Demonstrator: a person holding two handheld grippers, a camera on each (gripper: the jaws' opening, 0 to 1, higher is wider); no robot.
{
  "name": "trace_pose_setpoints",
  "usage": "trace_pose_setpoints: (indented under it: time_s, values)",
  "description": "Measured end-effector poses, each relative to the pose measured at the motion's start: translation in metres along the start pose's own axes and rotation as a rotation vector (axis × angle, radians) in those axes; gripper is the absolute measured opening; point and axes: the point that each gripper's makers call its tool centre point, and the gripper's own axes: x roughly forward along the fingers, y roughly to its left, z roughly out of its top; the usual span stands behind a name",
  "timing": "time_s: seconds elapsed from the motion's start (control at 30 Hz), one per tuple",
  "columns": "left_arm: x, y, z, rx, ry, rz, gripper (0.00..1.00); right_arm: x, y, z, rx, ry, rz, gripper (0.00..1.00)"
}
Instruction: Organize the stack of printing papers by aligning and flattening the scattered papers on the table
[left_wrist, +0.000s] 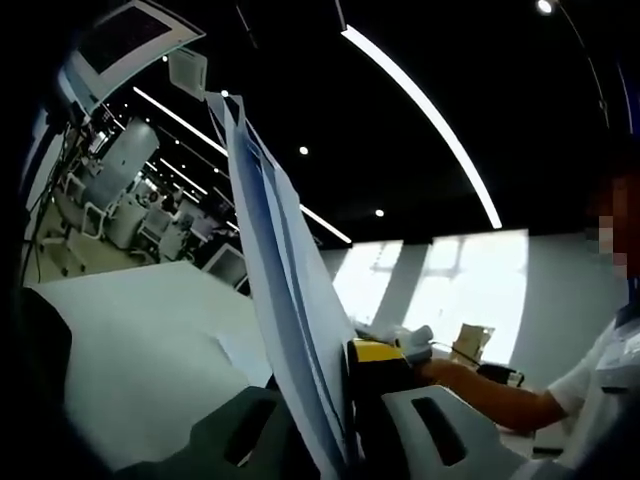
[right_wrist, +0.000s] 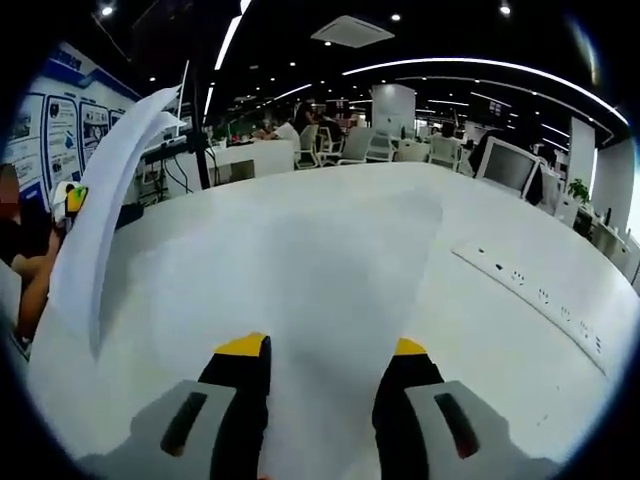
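Left jaws clamped on upright papers (left_wrist: 285, 300), right jaws apart (over table (right_wrist: 330, 260)).

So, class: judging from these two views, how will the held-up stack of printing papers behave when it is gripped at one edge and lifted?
The stack of printing papers is probably floppy: its top curls over in the right gripper view. Likely light, since the left hand-held gripper holds it upright alone. Sheets may fan apart; edges look separated.

I am working in a big open office. I see rows of desks with chairs (right_wrist: 352, 145) and monitors (right_wrist: 510, 165), strip ceiling lights (left_wrist: 425, 110), and wall posters (right_wrist: 60, 135).
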Motion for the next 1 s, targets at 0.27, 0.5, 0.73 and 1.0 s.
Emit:
trace_pose_setpoints:
  time_s: [0.27, 0.5, 0.73, 1.0]
  values:
    - [0.0, 0.0, 0.0, 0.005, 0.0, 0.0, 0.09, 0.0, -0.007, 0.0, 0.046, -0.018, 0.002, 0.2]
    - [0.0, 0.0, 0.0, 0.003, -0.002, 0.0, 0.09, 0.001, -0.009, -0.001, 0.024, -0.02, 0.009, 0.08]
    - [0.0, 0.001, 0.0, 0.001, -0.002, 0.001, 0.09, -0.001, -0.013, -0.005, 0.067, -0.013, 0.012, 0.0]
    - [0.0, 0.003, 0.001, -0.002, -0.002, 0.002, 0.09, -0.006, -0.01, 0.003, 0.221, -0.018, 0.028, 0.0]
